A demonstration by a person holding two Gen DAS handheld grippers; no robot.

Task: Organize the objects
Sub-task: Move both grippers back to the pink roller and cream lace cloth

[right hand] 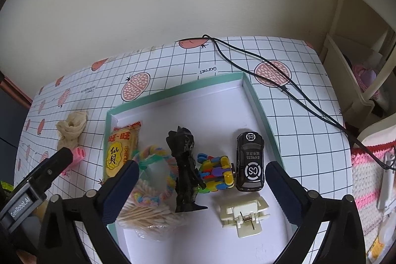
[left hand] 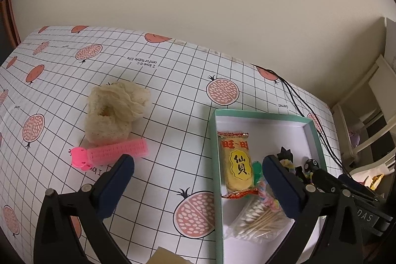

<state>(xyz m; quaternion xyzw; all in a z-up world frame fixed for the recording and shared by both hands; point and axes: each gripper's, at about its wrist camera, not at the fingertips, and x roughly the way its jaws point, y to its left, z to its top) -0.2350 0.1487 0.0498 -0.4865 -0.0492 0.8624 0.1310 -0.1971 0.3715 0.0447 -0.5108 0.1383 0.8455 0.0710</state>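
Note:
A shallow mint-rimmed box (right hand: 258, 100) (left hand: 214, 147) holds a yellow rice-cracker packet (right hand: 120, 152) (left hand: 237, 165), a bag of cotton swabs (right hand: 148, 214) (left hand: 257, 217), a pastel braided loop (right hand: 170, 180), a black figurine (right hand: 184, 165), a multicolour block toy (right hand: 216, 173), a black toy car (right hand: 250, 162) and a cream clip (right hand: 243, 215). On the cloth left of the box lie a pink hair roller (left hand: 116, 151) (right hand: 76, 156) and a beige crumpled sock (left hand: 113, 110) (right hand: 71, 128). My left gripper (left hand: 198, 165) is open, just short of the roller. My right gripper (right hand: 200, 172) hangs open over the box.
The table wears a white grid cloth with pomegranate prints (left hand: 222, 92). A black cable (right hand: 284, 88) runs across its far right corner. A cream shelf unit (right hand: 351, 61) and a pink-and-white knitted item (right hand: 366, 172) stand to the right. A wall backs the table.

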